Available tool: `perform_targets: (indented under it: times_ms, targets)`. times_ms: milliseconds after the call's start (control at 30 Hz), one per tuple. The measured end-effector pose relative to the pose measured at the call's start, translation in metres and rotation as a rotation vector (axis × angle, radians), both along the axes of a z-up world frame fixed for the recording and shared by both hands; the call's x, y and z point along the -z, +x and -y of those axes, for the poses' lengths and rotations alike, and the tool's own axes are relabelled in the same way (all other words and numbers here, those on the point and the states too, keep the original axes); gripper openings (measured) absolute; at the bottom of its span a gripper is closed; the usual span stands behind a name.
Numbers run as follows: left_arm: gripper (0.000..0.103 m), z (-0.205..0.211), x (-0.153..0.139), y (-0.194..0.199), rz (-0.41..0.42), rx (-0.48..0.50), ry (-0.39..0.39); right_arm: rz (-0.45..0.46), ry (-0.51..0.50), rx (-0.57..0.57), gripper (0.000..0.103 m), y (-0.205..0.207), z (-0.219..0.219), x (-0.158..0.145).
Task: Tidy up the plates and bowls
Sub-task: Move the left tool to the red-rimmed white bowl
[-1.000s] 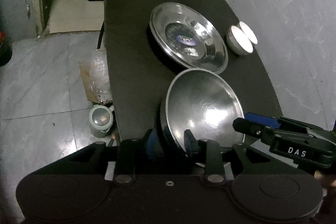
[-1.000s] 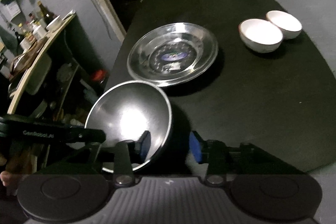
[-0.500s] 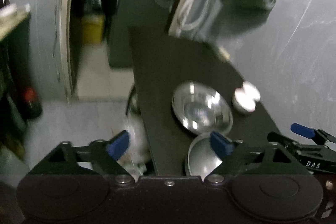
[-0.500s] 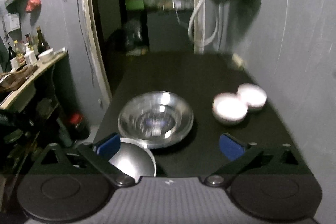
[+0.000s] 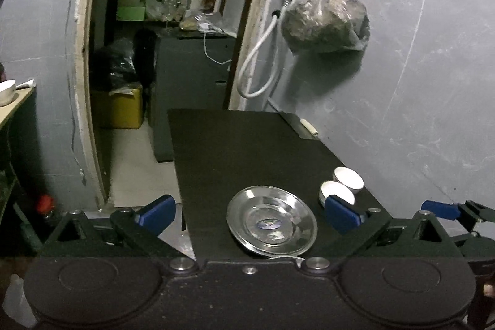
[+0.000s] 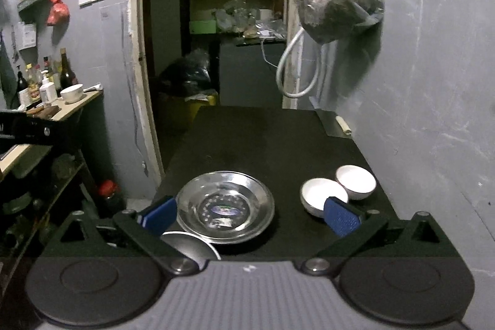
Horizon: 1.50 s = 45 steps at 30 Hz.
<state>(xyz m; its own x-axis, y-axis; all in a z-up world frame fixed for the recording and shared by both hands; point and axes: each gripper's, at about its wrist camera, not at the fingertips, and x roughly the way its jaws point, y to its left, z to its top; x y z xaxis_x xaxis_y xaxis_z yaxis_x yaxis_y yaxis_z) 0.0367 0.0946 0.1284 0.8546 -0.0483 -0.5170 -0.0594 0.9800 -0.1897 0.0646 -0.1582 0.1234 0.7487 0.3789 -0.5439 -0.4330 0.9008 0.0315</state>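
Shiny silver round metal plate (image 6: 225,207), blue-and-white label at centre; two white ceramic bowls (image 6: 323,194); matte black bench (image 6: 266,138).

L gripper (image 5: 249,214) jaws wide apart, nothing between. Steel plate (image 5: 272,225) flat on black table (image 5: 235,144), near edge. Two white bowls (image 5: 342,186) touching each other, just right of plate. R gripper (image 5: 458,212) visible at far right.

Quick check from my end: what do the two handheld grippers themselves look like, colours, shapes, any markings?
Both are black, with triangular cut-out finger links, silver pivot bolts and blue pads. The left gripper has a plain matte black body with two round embossed discs. The right gripper has the same discs but a ribbed grey centre panel with a small white mark. No cables or sleeves are visible.
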Motion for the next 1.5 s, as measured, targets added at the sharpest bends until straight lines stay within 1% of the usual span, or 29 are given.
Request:
perform_targets:
  times_ms: [100,200,300,433,567,667,767,833,900,1000,1233,1333,1400,1500]
  targets:
    - [0.102,0.018,-0.006,0.007,0.032,0.001,0.053,-0.009,0.014,0.036,0.103,0.01,0.011,0.004]
    - [0.102,0.037,-0.012,0.02,0.059,0.049,0.095,-0.002,0.033,0.087,0.103,0.023,0.025,0.015]
    - [0.102,0.055,-0.019,0.038,0.07,0.072,0.107,-0.024,0.057,0.148,0.103,0.036,0.042,0.03]
    - [0.102,0.082,-0.024,0.072,0.09,0.09,0.137,-0.069,0.092,0.176,0.103,0.052,0.068,0.049]
    - [0.102,0.111,-0.028,0.117,0.085,0.071,0.17,-0.117,0.123,0.187,0.103,0.079,0.088,0.071]
    - [0.102,0.128,-0.023,0.151,0.034,0.05,0.184,-0.138,0.146,0.208,0.103,0.101,0.101,0.083]
    - [0.102,0.142,-0.008,0.181,-0.036,0.04,0.179,-0.168,0.181,0.201,0.103,0.124,0.113,0.09]
    - [0.102,0.147,0.006,0.197,-0.098,0.039,0.159,-0.181,0.19,0.185,0.103,0.137,0.119,0.096]
    - [0.102,0.149,0.024,0.208,-0.159,0.039,0.131,-0.195,0.178,0.168,0.103,0.149,0.121,0.104]
    - [0.102,0.149,0.05,0.22,-0.234,0.041,0.092,-0.219,0.175,0.163,0.103,0.159,0.121,0.112]
    - [0.102,0.15,0.106,0.261,-0.372,0.051,0.084,-0.277,0.216,0.169,0.103,0.183,0.117,0.133]
    - [0.102,0.152,0.12,0.276,-0.397,0.065,0.074,-0.296,0.236,0.164,0.101,0.196,0.113,0.138]
    - [0.1,0.153,0.124,0.283,-0.406,0.064,0.075,-0.302,0.23,0.162,0.092,0.201,0.11,0.141]
    - [0.099,0.153,0.132,0.29,-0.425,0.071,0.037,-0.315,0.241,0.16,0.088,0.207,0.107,0.143]
